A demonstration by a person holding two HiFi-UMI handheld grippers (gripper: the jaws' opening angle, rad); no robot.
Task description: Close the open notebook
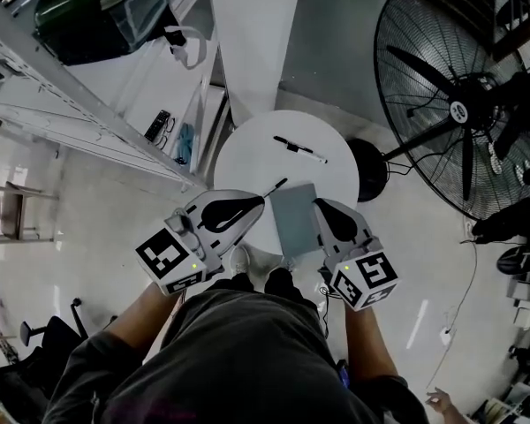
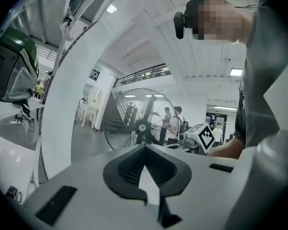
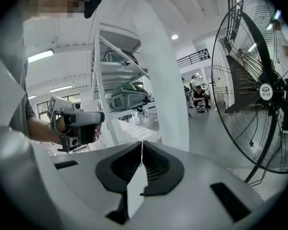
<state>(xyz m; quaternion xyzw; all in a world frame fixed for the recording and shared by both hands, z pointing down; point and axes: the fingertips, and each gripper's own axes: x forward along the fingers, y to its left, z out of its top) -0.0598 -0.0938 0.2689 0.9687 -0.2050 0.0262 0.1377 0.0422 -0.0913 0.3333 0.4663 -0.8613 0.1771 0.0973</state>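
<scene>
A grey notebook [image 1: 296, 219] lies shut, cover up, on the near part of a small round white table [image 1: 247, 153] in the head view. My left gripper [image 1: 261, 199] hovers at the notebook's left edge and my right gripper [image 1: 316, 202] at its right edge, both raised above it. In the left gripper view the left gripper [image 2: 145, 146] has its jaws together with nothing between them. The right gripper [image 3: 142, 143] is likewise shut and empty. Neither gripper view shows the notebook or the table.
A black and white pen [image 1: 300, 149] lies at the table's far side and a thin dark pen [image 1: 275, 185] near the notebook's far left corner. A large floor fan [image 1: 464, 104] stands right, a white pillar [image 1: 256, 34] behind, metal shelving [image 1: 88, 104] left.
</scene>
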